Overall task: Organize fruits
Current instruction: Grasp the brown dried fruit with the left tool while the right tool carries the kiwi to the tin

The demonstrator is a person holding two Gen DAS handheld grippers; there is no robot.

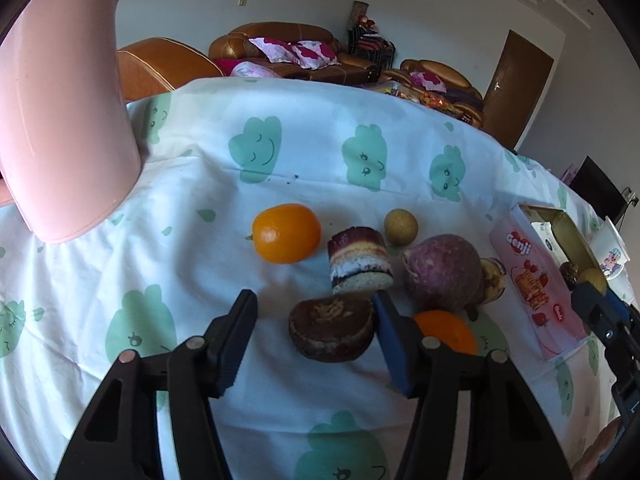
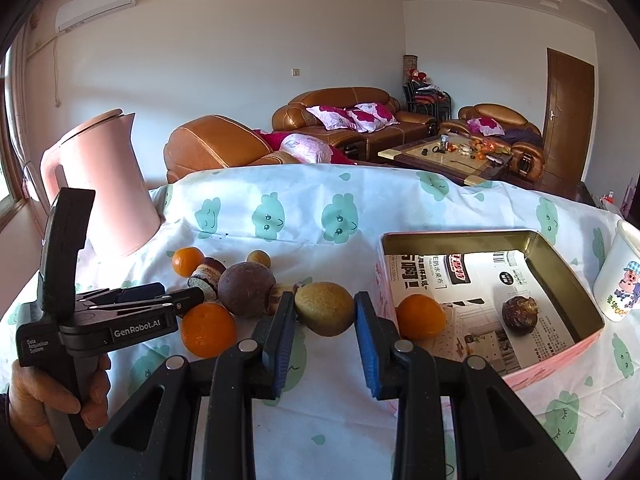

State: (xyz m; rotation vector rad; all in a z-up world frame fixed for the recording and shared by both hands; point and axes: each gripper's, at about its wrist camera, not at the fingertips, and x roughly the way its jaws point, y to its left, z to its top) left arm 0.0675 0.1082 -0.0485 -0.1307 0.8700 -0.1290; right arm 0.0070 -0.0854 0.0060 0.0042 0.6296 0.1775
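Observation:
My left gripper (image 1: 315, 300) points down at a brown round pastry (image 1: 332, 330) on the tablecloth. Its jaws straddle the pastry: the blue right pad meets its edge and the left pad stands clear. Just beyond lie a layered cake slice (image 1: 360, 260), an orange (image 1: 286, 233), a purple round fruit (image 1: 444, 272), a small tan fruit (image 1: 401, 227) and a second orange (image 1: 446, 330). My right gripper (image 2: 323, 300) is shut on a yellow-brown fruit (image 2: 324, 308), held just left of the open pink tin (image 2: 460, 236). Inside the tin lie an orange (image 2: 420, 316) and a brown lump (image 2: 520, 314).
A pink kettle (image 1: 68, 120) stands at the table's back left. A white cartoon mug (image 2: 620, 276) sits right of the tin. A hand (image 2: 48, 400) holds the left gripper (image 2: 180, 294) at the left. Sofas and a low table stand behind.

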